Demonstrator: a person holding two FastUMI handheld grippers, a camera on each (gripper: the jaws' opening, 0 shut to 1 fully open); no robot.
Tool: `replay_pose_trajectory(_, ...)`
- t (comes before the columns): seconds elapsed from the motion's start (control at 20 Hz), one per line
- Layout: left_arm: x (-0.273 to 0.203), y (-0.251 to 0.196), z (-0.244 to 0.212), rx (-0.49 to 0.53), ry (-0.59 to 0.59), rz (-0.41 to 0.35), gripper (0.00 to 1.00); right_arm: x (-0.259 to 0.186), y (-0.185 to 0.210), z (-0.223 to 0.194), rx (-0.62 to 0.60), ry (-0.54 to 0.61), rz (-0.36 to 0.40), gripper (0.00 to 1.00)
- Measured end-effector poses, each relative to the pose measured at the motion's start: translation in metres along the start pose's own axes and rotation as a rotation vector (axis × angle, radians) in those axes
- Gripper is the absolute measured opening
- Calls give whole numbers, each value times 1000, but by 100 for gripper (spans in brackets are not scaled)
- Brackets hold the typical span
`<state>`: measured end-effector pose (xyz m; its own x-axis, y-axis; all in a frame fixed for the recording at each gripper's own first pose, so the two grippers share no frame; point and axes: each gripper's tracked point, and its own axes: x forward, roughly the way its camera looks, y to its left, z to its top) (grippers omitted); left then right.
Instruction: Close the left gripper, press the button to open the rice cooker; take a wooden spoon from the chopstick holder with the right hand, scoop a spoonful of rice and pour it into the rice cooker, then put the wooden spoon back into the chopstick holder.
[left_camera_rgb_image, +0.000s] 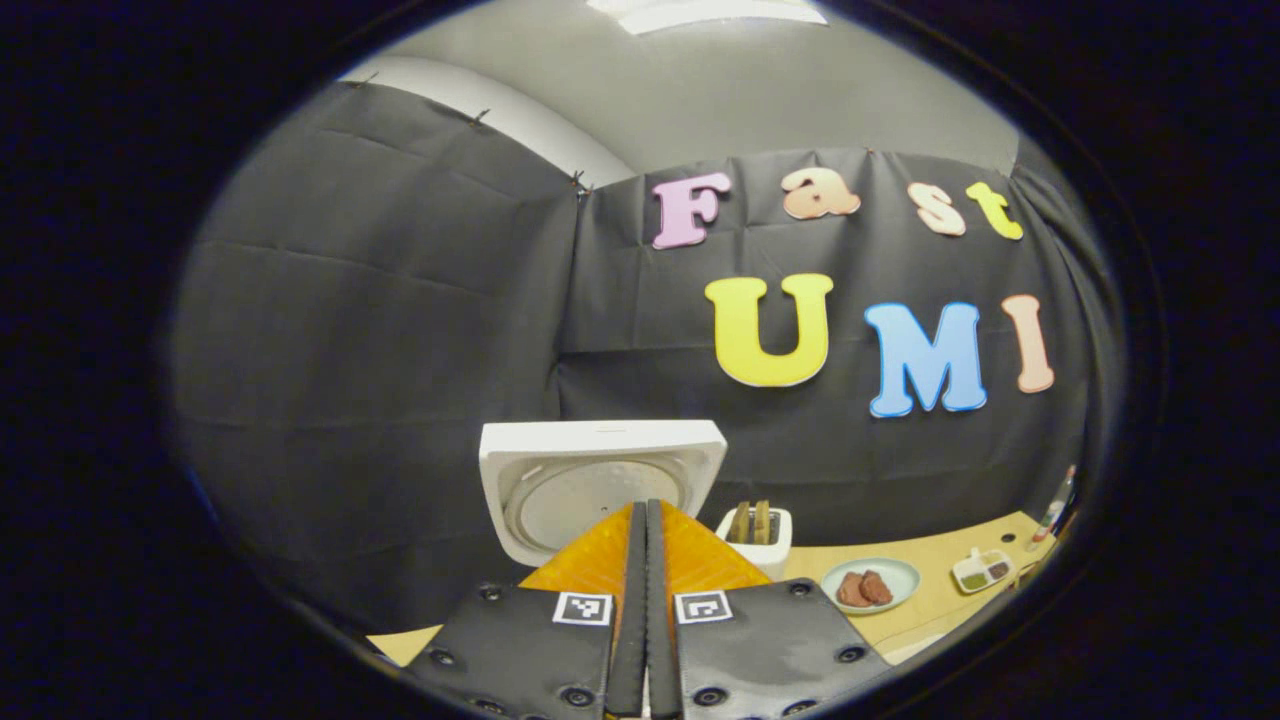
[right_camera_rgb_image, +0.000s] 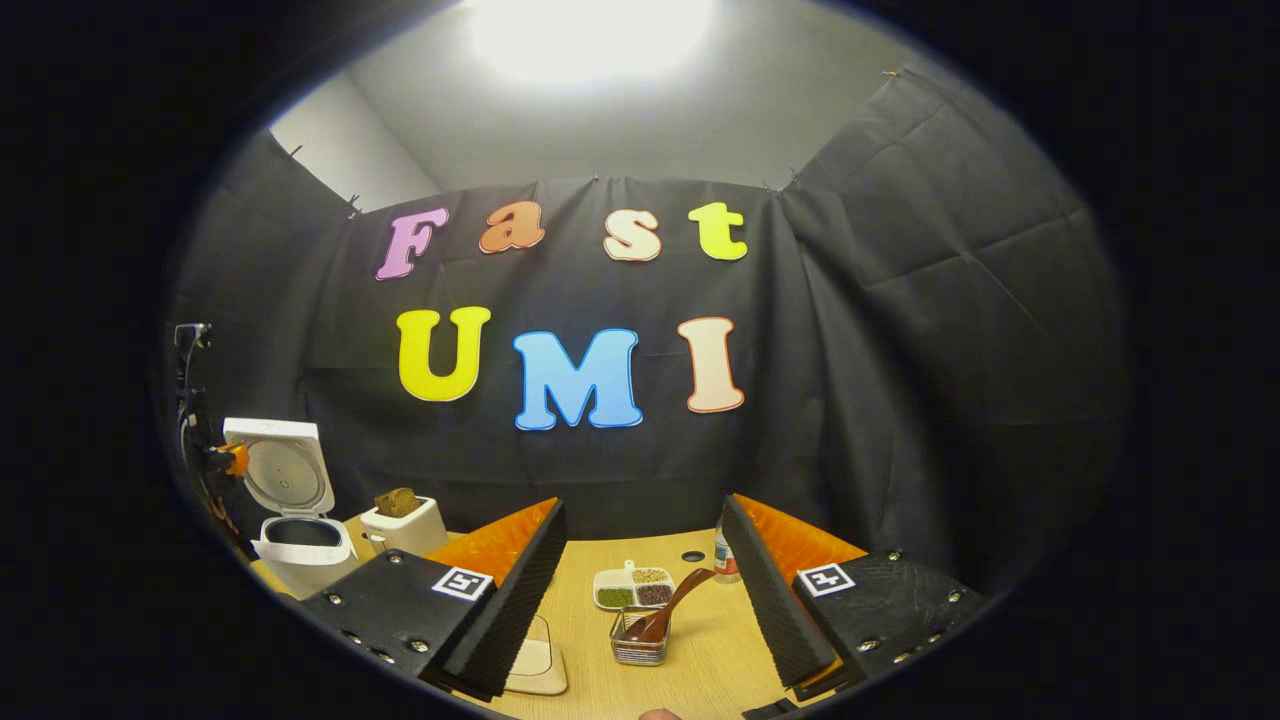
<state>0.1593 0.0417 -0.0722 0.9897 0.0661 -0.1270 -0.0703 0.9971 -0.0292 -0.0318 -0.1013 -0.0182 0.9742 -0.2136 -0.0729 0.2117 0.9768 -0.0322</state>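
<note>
Starting with the big stuff: the wooden table (right_camera_rgb_image: 700, 640) runs across the right gripper view, and the white rice cooker (right_camera_rgb_image: 290, 535) sits at its far left with the lid (right_camera_rgb_image: 285, 470) flipped straight up and the dark pot opening showing under it. In the left gripper view you get that same lid (left_camera_rgb_image: 600, 480) from up close, inner plate facing the camera, while the cooker body is hidden behind the fingers. Next to the cooker is a white toaster (right_camera_rgb_image: 403, 525) with bread slices poking out.

The left gripper (left_camera_rgb_image: 646, 540) has its fingers pressed flat together, nothing between them, pointing at the lid. The right gripper (right_camera_rgb_image: 640, 590) is spread wide open over the table, holding nothing.

Between the right fingers there's a small clear holder (right_camera_rgb_image: 640, 645) with the wooden spoon (right_camera_rgb_image: 665, 615) resting in it, handle leaning up to the right. Just behind that is a white divided dish (right_camera_rgb_image: 632, 588) of grains and beans. The left gripper view adds a pale plate (left_camera_rgb_image: 870, 585) with two reddish-brown pieces of food.

No readable brand or label anywhere, just square black-and-white marker tags on the gripper bodies.
</note>
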Motion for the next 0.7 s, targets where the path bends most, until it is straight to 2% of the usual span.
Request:
replay_pose_trajectory(0.2, -43, -6, 41, -6, -85, -11, 92, 17, -1, -6, 0, -7, 31, 95)
replay_pose_trajectory(0.25, -49, -9, 50, 0, -101, -15, 97, 24, -2, -11, -2, 0, 36, 95)
replay_pose_trajectory(0.35, -73, -17, 61, 21, -122, -36, 96, 39, -6, -24, -1, 20, 43, 95)
replay_pose_trajectory(0.45, -91, -20, 63, 56, -125, -39, 90, 56, -10, -37, 15, 36, 48, 95)
replay_pose_trajectory(0.5, -100, -21, 64, 69, -121, -38, 96, 63, -13, -44, 19, 47, 45, 95)
replay_pose_trajectory(0.55, -107, -22, 65, 78, -116, -37, 93, 72, -18, -54, 22, 65, 39, 95)
replay_pose_trajectory(0.6, -114, -23, 67, 85, -114, -35, 96, 82, -22, -67, 26, 86, 34, 95)
replay_pose_trajectory(0.7, -126, -21, 70, 102, -109, -23, 96, 100, -32, -89, 33, 134, 23, 95)
